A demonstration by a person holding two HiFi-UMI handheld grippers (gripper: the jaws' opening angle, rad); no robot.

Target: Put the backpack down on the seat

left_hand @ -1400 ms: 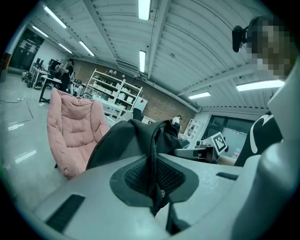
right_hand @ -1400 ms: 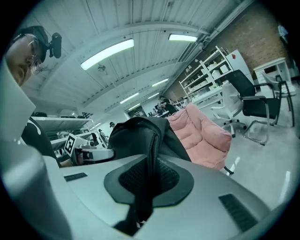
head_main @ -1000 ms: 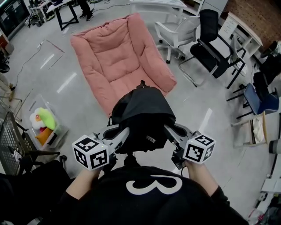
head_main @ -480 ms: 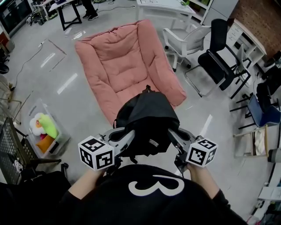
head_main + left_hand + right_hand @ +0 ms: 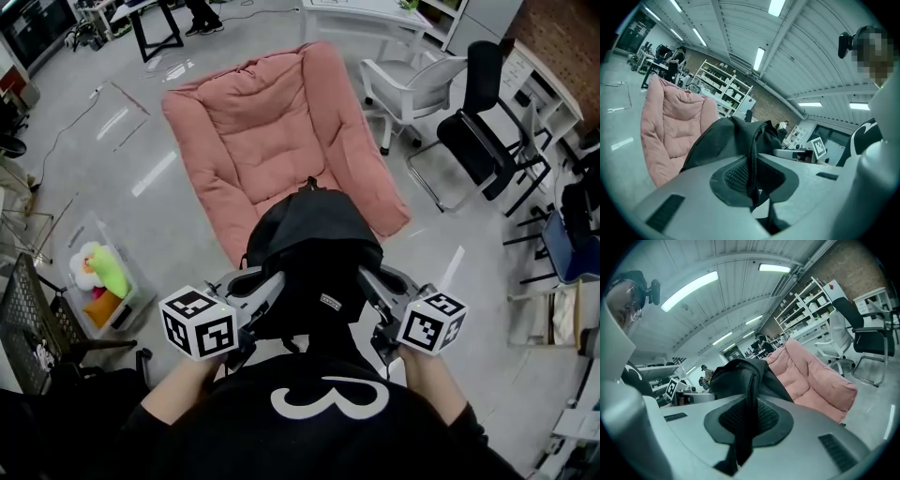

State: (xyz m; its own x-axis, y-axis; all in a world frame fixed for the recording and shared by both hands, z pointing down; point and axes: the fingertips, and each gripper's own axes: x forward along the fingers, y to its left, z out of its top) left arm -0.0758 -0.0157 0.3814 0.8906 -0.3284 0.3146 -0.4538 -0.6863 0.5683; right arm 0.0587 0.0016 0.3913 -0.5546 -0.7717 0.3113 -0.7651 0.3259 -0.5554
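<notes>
A black backpack (image 5: 314, 253) hangs in the air between my two grippers, just in front of the pink cushioned seat (image 5: 267, 141). My left gripper (image 5: 272, 286) is shut on a black strap (image 5: 752, 159) at the pack's left side. My right gripper (image 5: 367, 281) is shut on another strap (image 5: 749, 413) at its right side. In both gripper views the pack's dark body (image 5: 726, 140) (image 5: 736, 373) bulges beyond the jaws, with the pink seat (image 5: 670, 122) (image 5: 811, 376) behind it. The backpack's lower part is hidden by my arms.
A white swivel chair (image 5: 412, 84) and black office chairs (image 5: 483, 131) stand right of the seat. A clear bin with plush toys (image 5: 98, 277) sits on the floor at the left, beside a wire cart (image 5: 28, 319). A black-legged table (image 5: 155, 23) stands at the far left.
The seat has come a little closer and more centred in the head view. The backpack stays held between both grippers, carried slightly forward.
</notes>
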